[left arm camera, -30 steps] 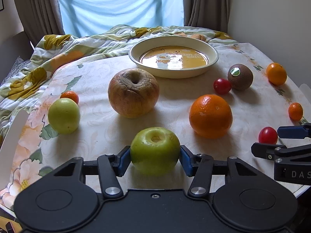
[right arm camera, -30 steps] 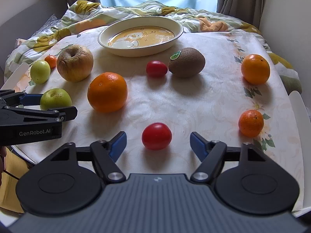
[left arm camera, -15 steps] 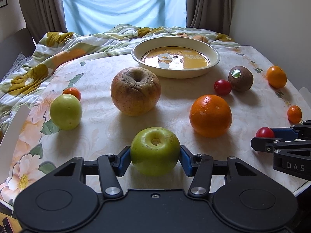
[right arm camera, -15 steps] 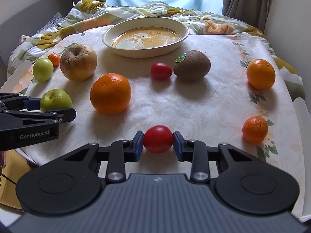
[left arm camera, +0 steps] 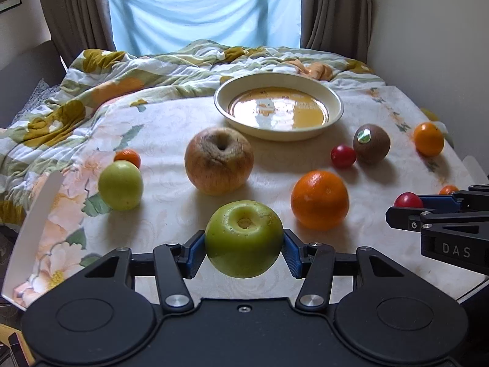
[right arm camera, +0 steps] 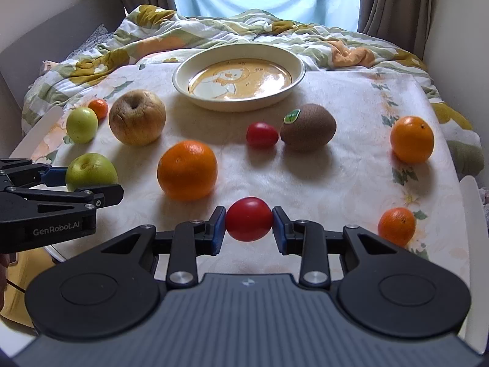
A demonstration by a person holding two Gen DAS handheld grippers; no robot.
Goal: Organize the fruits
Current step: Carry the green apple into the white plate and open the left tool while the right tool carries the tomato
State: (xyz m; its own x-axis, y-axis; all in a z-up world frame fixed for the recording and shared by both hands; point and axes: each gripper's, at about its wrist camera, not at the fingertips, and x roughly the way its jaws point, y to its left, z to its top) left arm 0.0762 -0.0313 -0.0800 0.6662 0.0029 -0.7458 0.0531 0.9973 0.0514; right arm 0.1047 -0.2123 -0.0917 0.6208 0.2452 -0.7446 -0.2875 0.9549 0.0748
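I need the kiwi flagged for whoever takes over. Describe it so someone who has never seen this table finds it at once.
Start at the big cream plate at the far middle of the floral tablecloth. Just in front of its right edge lies the kiwi, with a small red tomato close on its left. It is the only brown, fuzzy, egg-shaped fruit here, with a green sticker.

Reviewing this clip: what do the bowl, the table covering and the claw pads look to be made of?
Bowl: probably glazed ceramic or melamine; cream and glossy, its printed floor mirrors the window. Table covering: looks like woven cloth with a matte floral print and a faint embossed pattern. Pads of the right claw: likely blue rubber or soft plastic, dull, on black hard-plastic fingers.
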